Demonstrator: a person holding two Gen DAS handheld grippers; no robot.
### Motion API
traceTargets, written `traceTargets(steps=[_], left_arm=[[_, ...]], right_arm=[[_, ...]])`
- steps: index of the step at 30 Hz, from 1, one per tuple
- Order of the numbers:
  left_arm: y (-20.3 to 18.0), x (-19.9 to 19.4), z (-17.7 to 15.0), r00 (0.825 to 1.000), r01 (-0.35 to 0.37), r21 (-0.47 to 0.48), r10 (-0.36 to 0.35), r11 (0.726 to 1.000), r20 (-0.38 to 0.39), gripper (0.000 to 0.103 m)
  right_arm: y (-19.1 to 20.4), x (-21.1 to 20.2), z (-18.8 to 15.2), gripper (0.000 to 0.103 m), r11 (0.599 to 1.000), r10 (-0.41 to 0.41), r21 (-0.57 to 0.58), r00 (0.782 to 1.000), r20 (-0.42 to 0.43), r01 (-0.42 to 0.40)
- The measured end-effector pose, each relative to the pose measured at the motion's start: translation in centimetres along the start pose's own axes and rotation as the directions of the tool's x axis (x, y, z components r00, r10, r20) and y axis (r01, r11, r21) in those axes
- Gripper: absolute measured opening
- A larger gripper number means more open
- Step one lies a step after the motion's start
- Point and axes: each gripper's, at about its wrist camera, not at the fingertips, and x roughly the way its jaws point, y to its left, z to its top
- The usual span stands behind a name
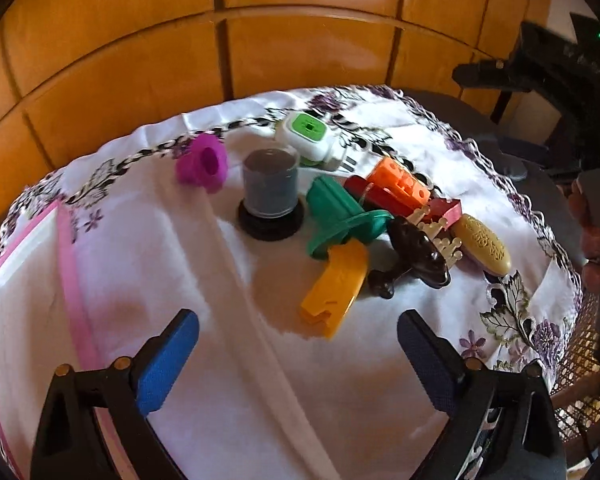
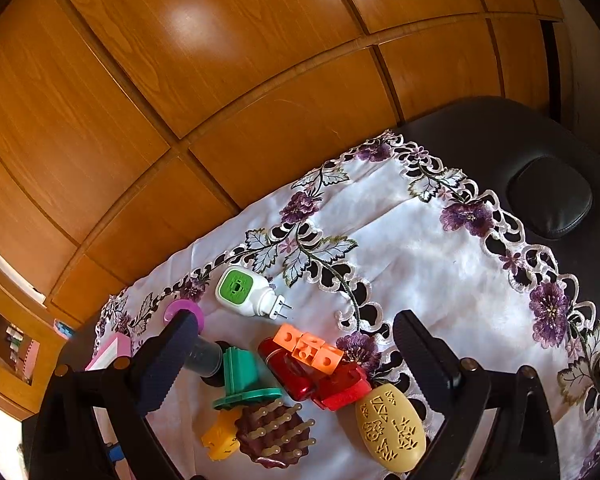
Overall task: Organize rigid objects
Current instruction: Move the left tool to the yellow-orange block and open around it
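Observation:
A heap of small plastic objects lies on the white floral cloth [image 1: 228,320]: a yellow piece [image 1: 334,290], a green funnel-like piece [image 1: 336,212], a dark brown hairbrush [image 1: 418,254], a red block [image 1: 380,196], an orange block [image 1: 400,182], a tan oval case [image 1: 484,244], a grey jar [image 1: 270,186], a magenta ring [image 1: 202,162] and a white-green plug [image 1: 308,136]. My left gripper [image 1: 298,330] is open and empty, just short of the yellow piece. My right gripper [image 2: 296,334] is open and empty above the orange block [image 2: 310,350], red block [image 2: 320,384] and tan case [image 2: 392,428].
A pink-rimmed white tray [image 1: 24,280] sits at the cloth's left edge. Wooden cabinet panels [image 1: 260,52] stand behind the table. A black padded surface [image 2: 540,184] lies beyond the cloth's right edge. A cane chair [image 1: 580,364] shows at right.

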Motion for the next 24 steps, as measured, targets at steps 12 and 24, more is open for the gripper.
traceTargets(steps=[12,24], left_arm=[[-2.9,4.3,2.2,0.995,0.093,0.114,-0.088,0.989,-0.053,0.027],[-0.9,2.7,-1.1,0.989,0.138,0.056,-0.135,0.989,-0.06,0.031]], right_arm=[[0.0,0.2,0.0,0.098,1.0,-0.014,-0.008,1.0,-0.005,0.014],[0.4,1.0,-0.3,0.095,0.998,-0.042,-0.041,0.998,-0.041,0.04]])
